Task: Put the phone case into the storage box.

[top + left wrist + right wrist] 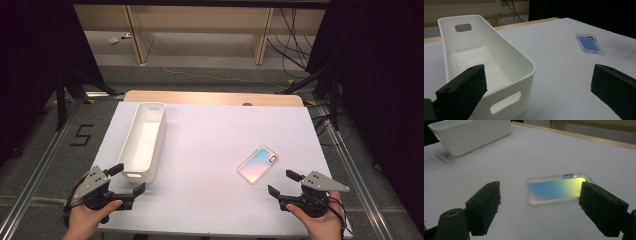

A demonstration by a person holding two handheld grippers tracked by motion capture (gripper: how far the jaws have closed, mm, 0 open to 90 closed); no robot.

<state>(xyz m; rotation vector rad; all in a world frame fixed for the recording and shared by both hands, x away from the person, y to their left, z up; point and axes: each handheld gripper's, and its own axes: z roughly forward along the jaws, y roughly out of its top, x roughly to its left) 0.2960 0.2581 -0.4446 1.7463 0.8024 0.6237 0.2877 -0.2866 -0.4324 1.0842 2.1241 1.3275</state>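
Left gripper (131,181): sat at about 7 o'clock on the worktop (210,150), held in the person's left hand (90,215); fingers (464,90) stood wide apart with nothing between them. In the left gripper view the near end of the bin showed just past the left finger.

Bin (144,140): a long white tub, empty, lying lengthwise at about 9 to 10 o'clock, its near end just beside the left gripper, not touching it. A handle slot showed in each end wall.

Case (258,164): an iridescent blue-pink phone case, flat on the worktop at about 4 o'clock, tilted with its camera hole toward 1 o'clock; well apart from the bin, near the right gripper.

Right gripper (281,183): sat at about 5 o'clock in the person's right hand (320,220), aimed toward the case; fingers (484,207) stood wide, holding nothing. In the right gripper view the case (556,188) lay just beyond the fingertips, untouched.
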